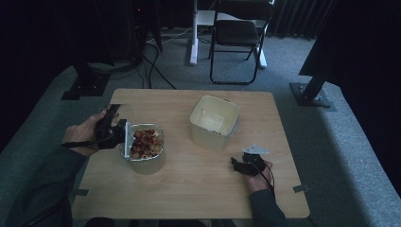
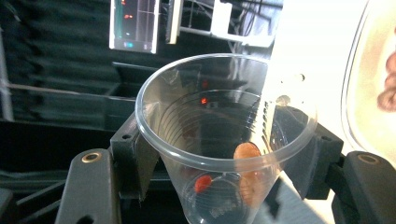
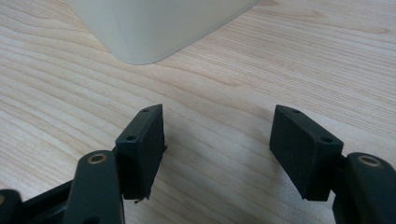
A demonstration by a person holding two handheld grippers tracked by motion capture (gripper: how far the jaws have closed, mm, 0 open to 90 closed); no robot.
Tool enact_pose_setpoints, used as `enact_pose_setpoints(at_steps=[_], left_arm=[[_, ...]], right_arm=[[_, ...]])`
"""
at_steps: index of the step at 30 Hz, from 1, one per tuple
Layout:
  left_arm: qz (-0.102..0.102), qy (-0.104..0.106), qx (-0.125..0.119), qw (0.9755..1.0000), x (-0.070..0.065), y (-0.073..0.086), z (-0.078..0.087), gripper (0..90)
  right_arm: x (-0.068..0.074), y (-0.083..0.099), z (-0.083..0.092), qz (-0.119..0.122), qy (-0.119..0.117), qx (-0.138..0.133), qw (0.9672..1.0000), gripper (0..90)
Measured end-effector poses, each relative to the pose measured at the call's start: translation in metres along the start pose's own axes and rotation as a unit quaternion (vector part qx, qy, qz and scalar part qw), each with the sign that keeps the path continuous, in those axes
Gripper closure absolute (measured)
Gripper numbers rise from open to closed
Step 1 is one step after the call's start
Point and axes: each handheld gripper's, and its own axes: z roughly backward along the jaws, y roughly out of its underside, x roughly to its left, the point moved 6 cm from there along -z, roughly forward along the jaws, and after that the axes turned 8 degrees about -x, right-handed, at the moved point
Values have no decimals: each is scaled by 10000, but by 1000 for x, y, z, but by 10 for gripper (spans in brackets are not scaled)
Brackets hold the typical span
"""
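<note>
My left tongs (image 2: 224, 154) grip the cup (image 2: 224, 140), right tongs (image 3: 217, 149) gape idle; squeezing harder could crumple it, spilling nuts (image 2: 247, 156).

The clear cup (image 2: 224, 140) loses its base at the bottom edge, and the 2 bits inside stay too blurred to identify.

cup (image 2: 224, 140) left of tub (image 1: 213, 122)

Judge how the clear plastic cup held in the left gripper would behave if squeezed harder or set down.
The cup looks thin-walled and see-through, so it would probably buckle under a harder squeeze. It holds only a few pieces, so it is likely light. It narrows toward the base, so it may tip easily.
</note>
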Motion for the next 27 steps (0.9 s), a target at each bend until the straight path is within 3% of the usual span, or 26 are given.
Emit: enact_pose_setpoints(at_steps=[3,5,10,14,17,24,27], left_arm=[[488,82,-86,9987,2,4,-4,348],[831,132,-107,9964,4,7,-6,348],[1569,261,-247,9870,8,13,-12,348],[2182,361,-334,9747,12,19,-16,348],[2517,415,-353,9663,14,25,-20,347],[3068,548,-478,9490,15,27,-26,345],[3221,592,-538,9433,15,26,-29,344]], right_arm=[[0,0,0,-13,1,6,10000,350],[0,0,0,-7,0,0,10000,350],[0,0,0,-12,5,-3,10000,350],[0,0,0,-15,4,-6,10000,350],[0,0,0,-3,4,-7,10000,350],[0,0,0,-10,6,-19,10000,350],[0,0,0,-10,7,-19,10000,350]])
